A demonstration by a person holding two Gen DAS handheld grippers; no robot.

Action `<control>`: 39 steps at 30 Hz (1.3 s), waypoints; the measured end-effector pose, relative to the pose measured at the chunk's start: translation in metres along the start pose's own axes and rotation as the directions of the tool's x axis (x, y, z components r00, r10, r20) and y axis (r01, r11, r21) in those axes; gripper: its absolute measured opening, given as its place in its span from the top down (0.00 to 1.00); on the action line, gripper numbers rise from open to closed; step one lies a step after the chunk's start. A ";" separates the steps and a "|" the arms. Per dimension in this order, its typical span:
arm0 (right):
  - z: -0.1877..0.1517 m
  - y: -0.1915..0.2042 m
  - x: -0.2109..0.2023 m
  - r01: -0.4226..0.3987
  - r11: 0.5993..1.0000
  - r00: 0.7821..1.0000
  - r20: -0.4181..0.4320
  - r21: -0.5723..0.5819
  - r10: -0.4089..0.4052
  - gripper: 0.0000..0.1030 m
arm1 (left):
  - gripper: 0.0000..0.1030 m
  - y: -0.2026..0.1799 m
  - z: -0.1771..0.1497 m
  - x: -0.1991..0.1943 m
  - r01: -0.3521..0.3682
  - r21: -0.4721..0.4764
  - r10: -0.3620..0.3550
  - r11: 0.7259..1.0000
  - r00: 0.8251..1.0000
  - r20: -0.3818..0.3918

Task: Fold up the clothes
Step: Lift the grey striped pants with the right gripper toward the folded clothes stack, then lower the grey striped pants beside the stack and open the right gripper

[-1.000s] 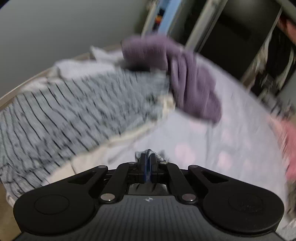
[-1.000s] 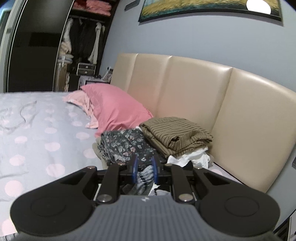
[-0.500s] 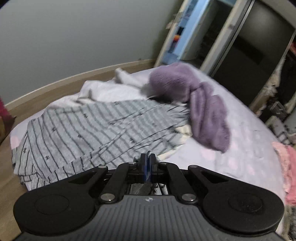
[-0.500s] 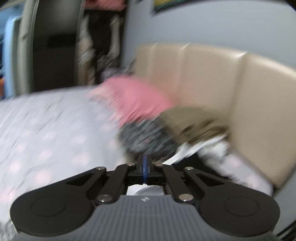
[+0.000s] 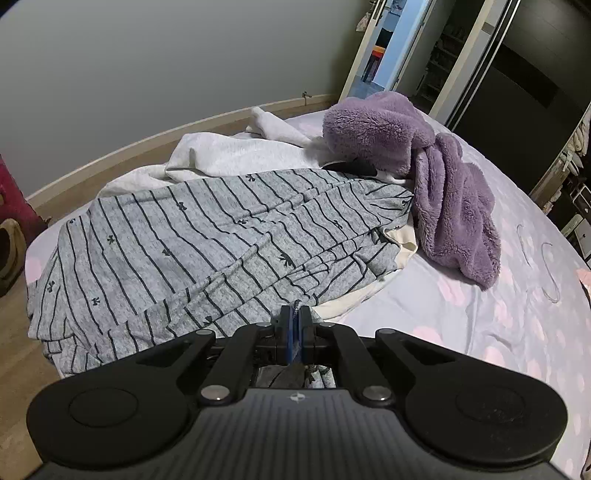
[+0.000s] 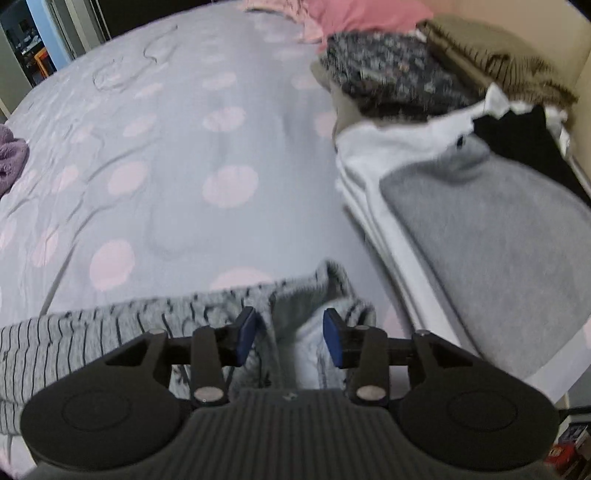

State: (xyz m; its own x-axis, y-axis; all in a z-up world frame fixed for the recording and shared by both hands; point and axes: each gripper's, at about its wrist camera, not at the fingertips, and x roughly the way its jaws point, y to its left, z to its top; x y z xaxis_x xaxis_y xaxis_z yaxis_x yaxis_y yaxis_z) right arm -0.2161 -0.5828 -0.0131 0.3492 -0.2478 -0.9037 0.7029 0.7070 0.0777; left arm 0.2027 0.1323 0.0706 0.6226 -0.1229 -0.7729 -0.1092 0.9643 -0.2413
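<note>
Two wrist views over a bed point(image 6: 192, 155) with a grey sheet dotted pink. The left tongs point(image 5: 294, 325) are pressed fully together, pinching a thin fold of the grey striped garment point(image 5: 207, 236); the pinch anchors one end so the cloth can be drawn flat. The garment spreads from that pinch toward the bed's foot edge, where its far hem hangs over the corner. It overlies a cream cloth point(image 5: 400, 245) and a white garment point(image 5: 229, 153), both unfolded. A purple fleece point(image 5: 424, 162) lies heaped just beside it, touching its far edge.

The right tongs point(image 6: 289, 334) stand wide apart. Striped fabric point(image 6: 110, 332) lies between and beneath the blue pads point(image 6: 245, 332), but they do not close on it; judged from this, that end is either just set down or about to be taken. The right view is blurred, so contact cannot be told.

Along the headboard side sit finished piles: a grey folded piece point(image 6: 491, 236) on white folded items point(image 6: 373, 177), then a dark floral stack point(image 6: 391, 77) and an olive striped stack point(image 6: 491, 48), with a pink pillow point(image 6: 354, 14) beyond. The middle of the bed is kept free as the folding area.
</note>
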 end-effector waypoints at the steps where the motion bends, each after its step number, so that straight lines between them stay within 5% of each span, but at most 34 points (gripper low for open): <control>1: -0.003 -0.002 0.003 -0.034 0.999 0.999 -0.032 0.007 0.034 0.58 | 0.99 0.001 0.000 0.000 -0.002 -0.003 0.002 1.000 1.000 0.000; 2: -0.006 -0.004 0.005 -0.068 0.998 0.996 -0.063 0.015 0.069 0.61 | 0.99 0.002 0.000 -0.001 -0.003 -0.006 0.003 1.000 1.000 0.001; 3: -0.009 -0.006 0.008 -0.101 0.995 0.990 -0.094 0.025 0.103 0.79 | 0.99 0.003 -0.001 -0.002 -0.006 -0.009 0.006 1.000 1.000 0.001; 6: -0.016 -0.007 -0.001 -0.184 0.983 0.977 -0.105 0.023 0.186 0.93 | 0.99 0.006 -0.001 -0.005 -0.011 -0.019 0.011 1.000 1.000 0.002; 11: -0.016 -0.021 -0.055 -0.195 0.977 0.975 0.127 0.086 0.184 0.94 | 0.99 0.014 0.002 -0.023 0.040 -0.075 -0.035 0.996 0.998 0.060; 18: -0.021 -0.067 -0.155 -0.276 0.932 0.852 0.508 0.235 0.124 0.94 | 0.99 0.032 0.011 -0.064 0.155 -0.165 -0.130 0.974 0.979 0.154; 22: -0.013 -0.075 -0.191 -0.309 0.914 0.770 0.633 0.263 0.078 0.94 | 0.99 0.028 0.021 -0.080 0.212 -0.179 -0.177 0.961 0.965 0.194; 24: 0.001 -0.066 -0.199 -0.297 0.921 0.746 0.663 0.253 0.058 0.94 | 0.99 0.016 0.030 -0.080 0.206 -0.155 -0.172 0.966 0.963 0.208; 29: 0.052 -0.035 -0.168 -0.214 0.950 0.787 0.616 0.226 0.030 0.94 | 0.99 -0.025 0.054 -0.048 0.100 -0.067 -0.085 0.993 0.976 0.201; 34: 0.119 0.003 -0.074 -0.081 0.971 0.857 0.512 0.225 -0.047 0.94 | 0.99 -0.073 0.068 0.032 -0.058 0.030 0.052 0.998 0.984 0.169; 39: 0.177 0.030 0.018 0.056 0.977 0.882 0.449 0.206 -0.145 0.94 | 0.99 -0.140 0.086 0.109 -0.121 0.127 0.096 0.985 0.978 0.183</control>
State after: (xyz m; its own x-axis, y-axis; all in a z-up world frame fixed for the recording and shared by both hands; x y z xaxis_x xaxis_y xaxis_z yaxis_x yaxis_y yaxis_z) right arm -0.0793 -0.6833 0.0470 0.4846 -0.6184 -0.6186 0.8336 0.5409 0.1122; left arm 0.3528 0.0044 0.0706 0.7405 0.0157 -0.6719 -0.0843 0.9940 -0.0697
